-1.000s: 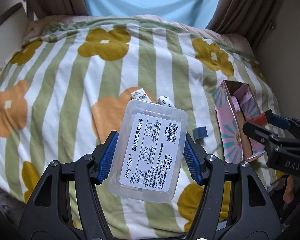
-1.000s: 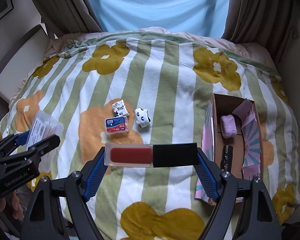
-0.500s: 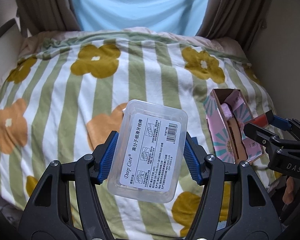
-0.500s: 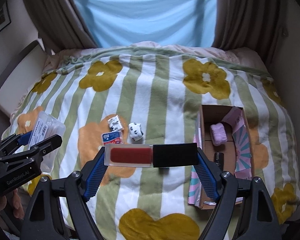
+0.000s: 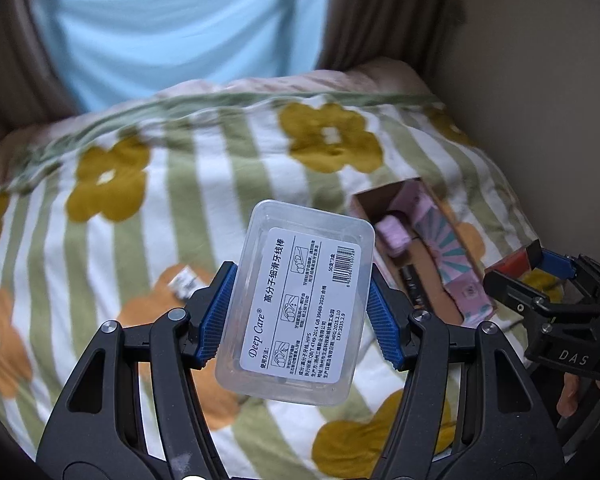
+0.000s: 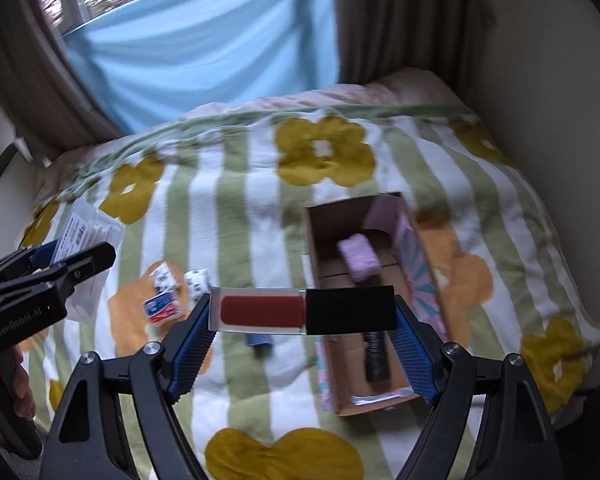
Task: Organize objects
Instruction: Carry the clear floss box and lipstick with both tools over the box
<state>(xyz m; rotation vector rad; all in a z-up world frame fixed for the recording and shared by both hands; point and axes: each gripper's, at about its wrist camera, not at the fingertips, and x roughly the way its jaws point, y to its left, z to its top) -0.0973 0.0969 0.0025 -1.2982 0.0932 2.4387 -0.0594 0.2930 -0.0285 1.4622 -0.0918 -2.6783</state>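
Note:
My left gripper [image 5: 298, 314] is shut on a clear plastic floss-pick box [image 5: 296, 304] with a white label, held above the bed. My right gripper [image 6: 302, 312] is shut on a red lip gloss tube with a black cap [image 6: 302, 310], held crosswise in the air. The right gripper also shows at the right edge of the left wrist view [image 5: 540, 276], and the left gripper at the left edge of the right wrist view [image 6: 60, 260]. An open cardboard box [image 6: 320, 240] lies on the bed to the right, with a pink pouch [image 6: 358, 258] and a black tube [image 6: 376, 356] inside.
The flowered, striped bedspread [image 6: 236, 200] carries two small black-and-white packets [image 6: 162, 276], a red-blue packet [image 6: 162, 306] and a small blue item [image 6: 260, 340]. Blue curtain [image 6: 204, 52] and brown drapes stand behind the bed. A wall is on the right.
Both grippers have risen and tilted upward, so the bed looks farther and the curtain fills more of the view. Both views have swung, bringing the cardboard box nearer the middle. Both grips are unchanged.

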